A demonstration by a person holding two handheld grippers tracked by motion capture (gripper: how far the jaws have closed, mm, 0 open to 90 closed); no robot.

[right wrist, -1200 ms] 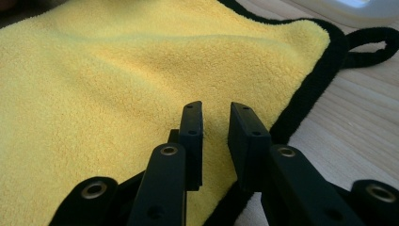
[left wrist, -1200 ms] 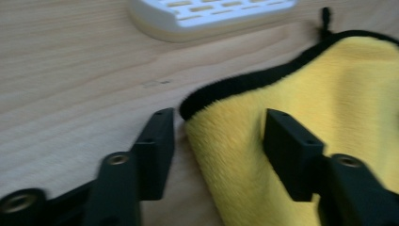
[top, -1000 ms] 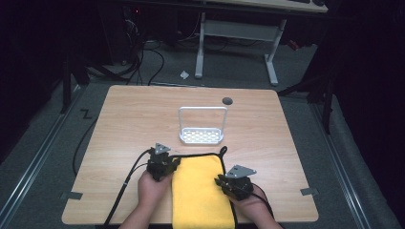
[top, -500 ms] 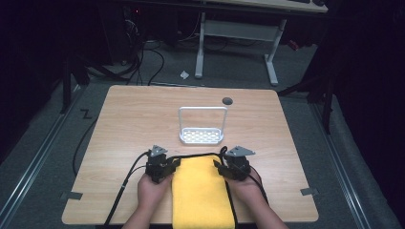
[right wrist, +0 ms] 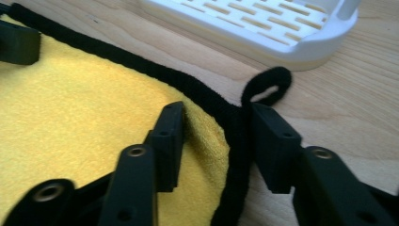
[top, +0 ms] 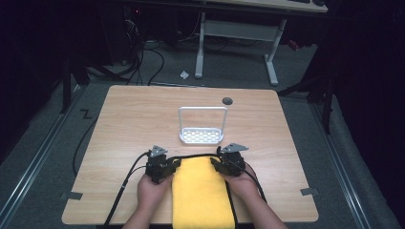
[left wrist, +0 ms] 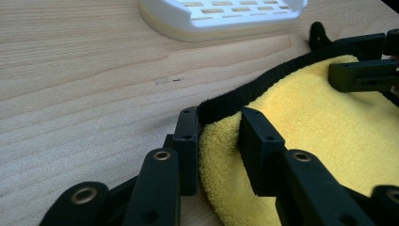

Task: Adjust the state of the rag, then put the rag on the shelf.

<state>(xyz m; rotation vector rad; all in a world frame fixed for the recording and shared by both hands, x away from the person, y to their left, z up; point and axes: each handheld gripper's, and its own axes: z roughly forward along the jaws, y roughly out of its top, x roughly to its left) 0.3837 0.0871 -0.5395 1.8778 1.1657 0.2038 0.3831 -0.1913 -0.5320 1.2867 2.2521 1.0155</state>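
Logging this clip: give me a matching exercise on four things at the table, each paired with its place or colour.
Things:
1. yellow towel
2. white rack
3. left gripper
4. right gripper

Places or colours:
A. jaws astride the towel's far right corner, by the black loop
B. mid-table, beyond the towel
C. black-edged, at the near table edge
D. jaws astride the towel's far left corner

Pairs: 1-C, 2-B, 3-D, 4-A

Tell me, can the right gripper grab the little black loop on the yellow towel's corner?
Probably yes. The right gripper sits at that corner of the yellow towel, and the black loop lies on bare table just past one jaw's tip. Nothing blocks it; a small nudge forward should do.
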